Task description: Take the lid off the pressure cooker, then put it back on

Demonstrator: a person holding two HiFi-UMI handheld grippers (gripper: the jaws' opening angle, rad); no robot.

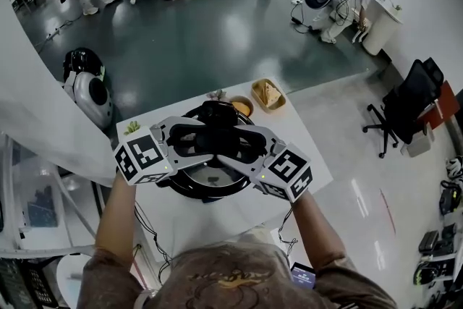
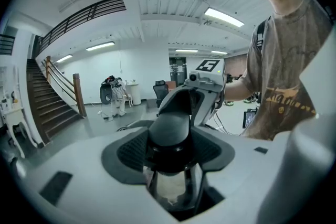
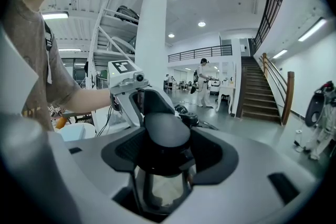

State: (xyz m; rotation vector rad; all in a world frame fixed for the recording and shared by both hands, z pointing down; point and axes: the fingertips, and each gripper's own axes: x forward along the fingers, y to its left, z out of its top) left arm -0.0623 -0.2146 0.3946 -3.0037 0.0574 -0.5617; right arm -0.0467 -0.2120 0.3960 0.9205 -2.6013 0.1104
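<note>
In the head view, the left gripper (image 1: 197, 142) and the right gripper (image 1: 237, 150) are meeting from opposite sides above the pressure cooker (image 1: 181, 188), which is standing on the white bench (image 1: 307, 155). The lid (image 1: 211, 174) is showing just under them, and I cannot tell if it is resting on the pot. In the left gripper view, the jaws are clamping the lid's black handle (image 2: 169, 131). In the right gripper view, the jaws are gripping the handle too.
</note>
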